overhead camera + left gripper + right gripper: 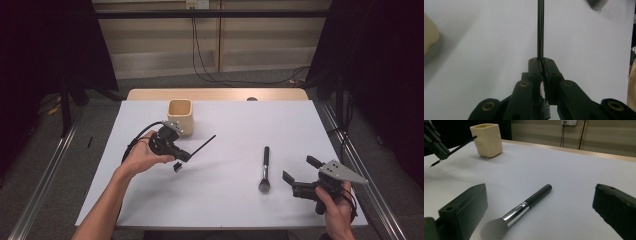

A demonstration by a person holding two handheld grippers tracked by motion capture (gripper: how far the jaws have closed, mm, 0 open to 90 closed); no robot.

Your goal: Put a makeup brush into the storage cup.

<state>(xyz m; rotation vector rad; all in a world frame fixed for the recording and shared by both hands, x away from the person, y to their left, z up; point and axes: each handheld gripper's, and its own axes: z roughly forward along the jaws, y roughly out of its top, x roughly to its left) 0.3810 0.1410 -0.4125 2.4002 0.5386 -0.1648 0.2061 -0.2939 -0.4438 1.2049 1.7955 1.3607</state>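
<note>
My left gripper (176, 159) pinches thin black makeup brush (202, 145) low on stem: light, stiff, slippery, prone to pivot. Right gripper (300, 173) gapes wide, empty, near powder brush (264, 169).

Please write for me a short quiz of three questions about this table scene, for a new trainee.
1. True or false: the left gripper is shut on the thin black stick.
2. Which thing lies on the table in front of the right gripper? A) makeup brush B) spoon C) marker
3. What colour is the cup behind the left gripper?

Key:
1. True; its jaws pinch the stick above the table.
2. A, the makeup brush; the right gripper stands open.
3. Cream.
</note>
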